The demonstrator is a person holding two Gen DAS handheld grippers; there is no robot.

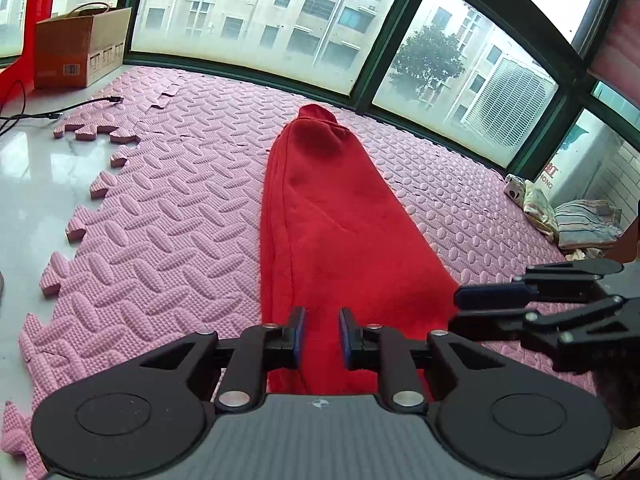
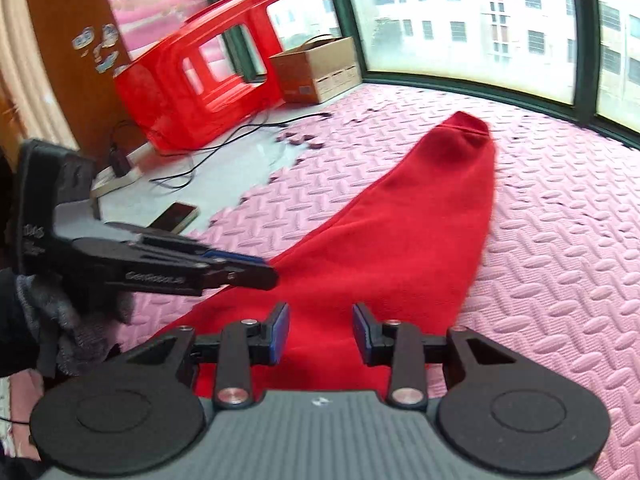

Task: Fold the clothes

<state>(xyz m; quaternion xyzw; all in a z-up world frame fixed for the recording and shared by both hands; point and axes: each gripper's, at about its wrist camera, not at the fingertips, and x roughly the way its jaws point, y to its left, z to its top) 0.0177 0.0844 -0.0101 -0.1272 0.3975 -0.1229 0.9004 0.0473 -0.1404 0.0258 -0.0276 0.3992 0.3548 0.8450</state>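
Pink foam mat [image 1: 168,216] carries the red garment [image 1: 320,216], long axis running straight away from you toward the window-side edge. Your left gripper [image 1: 322,334] and right gripper [image 2: 320,334] hang unclenched, gripping nothing, over its near end.

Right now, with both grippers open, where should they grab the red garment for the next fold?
Grip the near, wide hem of the red garment: the left gripper at its left corner, the right gripper at its right corner. Come in low from the near side. The garment lies flat on the mat, narrowing toward the window, so the near edge likely folds cleanly forward.
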